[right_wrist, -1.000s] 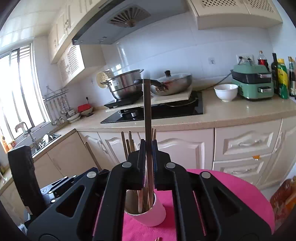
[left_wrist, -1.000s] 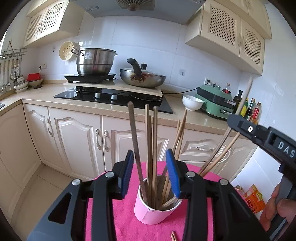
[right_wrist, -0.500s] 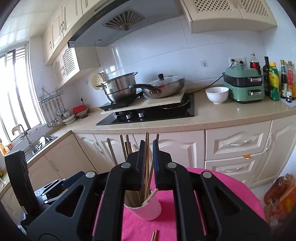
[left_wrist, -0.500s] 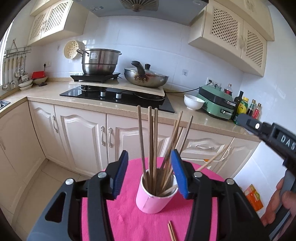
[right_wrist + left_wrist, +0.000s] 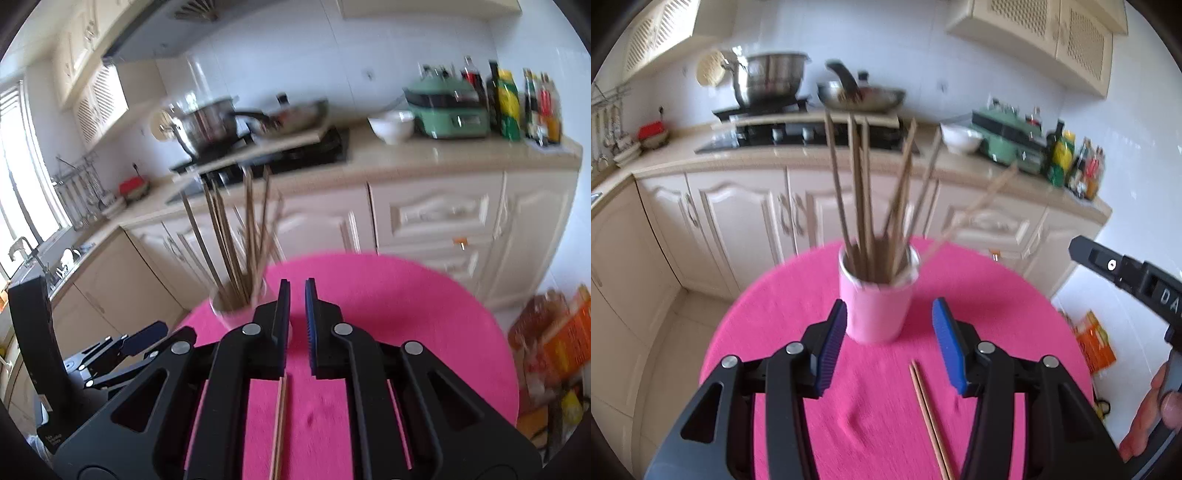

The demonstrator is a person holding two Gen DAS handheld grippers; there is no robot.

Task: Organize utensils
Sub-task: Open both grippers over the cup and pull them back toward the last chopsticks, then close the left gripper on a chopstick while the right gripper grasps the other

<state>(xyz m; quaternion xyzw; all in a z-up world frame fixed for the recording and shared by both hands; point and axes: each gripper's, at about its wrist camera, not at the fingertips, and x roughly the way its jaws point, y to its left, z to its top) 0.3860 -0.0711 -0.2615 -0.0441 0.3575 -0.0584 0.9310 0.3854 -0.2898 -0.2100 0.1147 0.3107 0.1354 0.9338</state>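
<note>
A pink cup [image 5: 877, 306] full of several upright wooden chopsticks [image 5: 864, 192] stands on the round pink tablecloth [image 5: 775, 332]. My left gripper [image 5: 889, 317] is open just in front of the cup, its blue pads wider apart than the cup and clear of it. A loose pair of chopsticks [image 5: 929, 406] lies flat on the cloth below the right pad. My right gripper [image 5: 297, 295] is shut with nothing between its pads. It hovers right of the cup [image 5: 231, 314], above the loose pair [image 5: 280, 413].
Behind the table runs a kitchen counter [image 5: 960, 173] with a stove, a steel pot [image 5: 772, 79], a wok, a white bowl [image 5: 960, 136], a green appliance and bottles [image 5: 509, 103]. Orange bags [image 5: 554, 343] sit on the floor at the right. A hand [image 5: 1156, 406] holds the right gripper.
The right gripper let a chopstick go into the cup. Both grippers drew back and tipped downward. The left jaws opened wider. The loose pair on the cloth came into view.
</note>
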